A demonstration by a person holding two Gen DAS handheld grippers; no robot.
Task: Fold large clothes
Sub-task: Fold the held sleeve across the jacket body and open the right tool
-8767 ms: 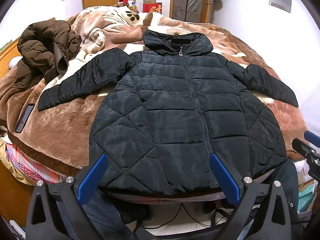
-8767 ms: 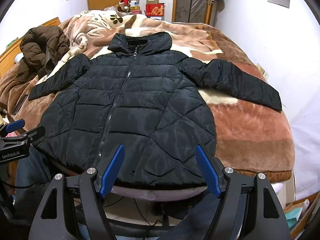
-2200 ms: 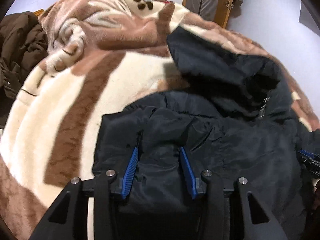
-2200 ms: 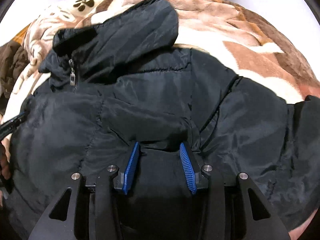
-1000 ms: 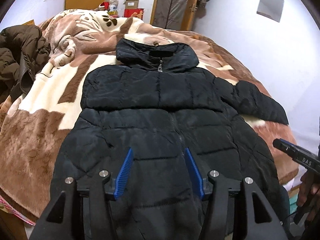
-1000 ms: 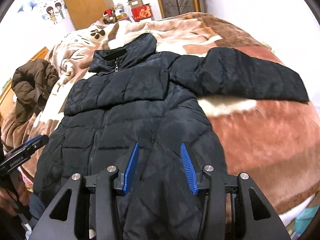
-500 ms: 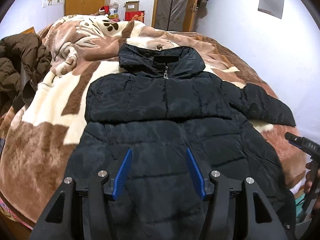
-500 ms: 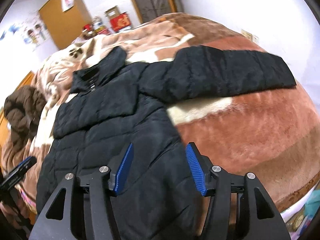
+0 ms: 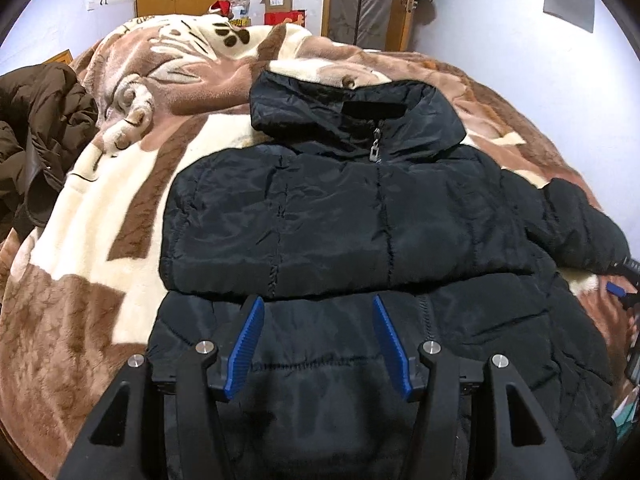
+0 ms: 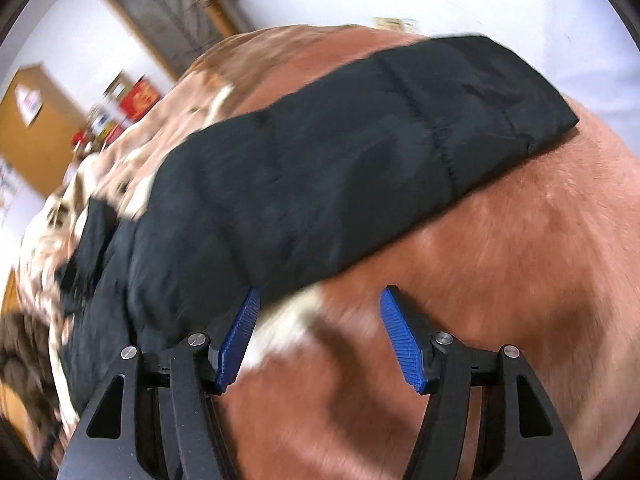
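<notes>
One sleeve of the black puffer jacket (image 9: pixel 360 216) is already folded: in the left wrist view the left sleeve (image 9: pixel 280 236) lies crosswise over the chest, where some seconds ago it stretched out onto the brown and cream blanket (image 9: pixel 100 208). The jacket lies zipped and front-up in the middle of the bed, hood at the far end, and the brown coat (image 9: pixel 36 136) sits far left. That leaves the right sleeve (image 9: pixel 580 220), still spread to the right. The left gripper (image 9: pixel 316 340) hovers over the lower front panel, jaws partly spread, blue pads clear of the fabric, nothing between them.

In the right wrist view, which is blurred, the camera has swung away from the jacket's body toward the outstretched right sleeve (image 10: pixel 360 152), now filling the frame. The right gripper (image 10: pixel 320 336) has just been opening its jaws; they stand wide with only blanket (image 10: pixel 500 260) between them, the left pad just beside the sleeve's near edge. It looks set to take that sleeve next.
</notes>
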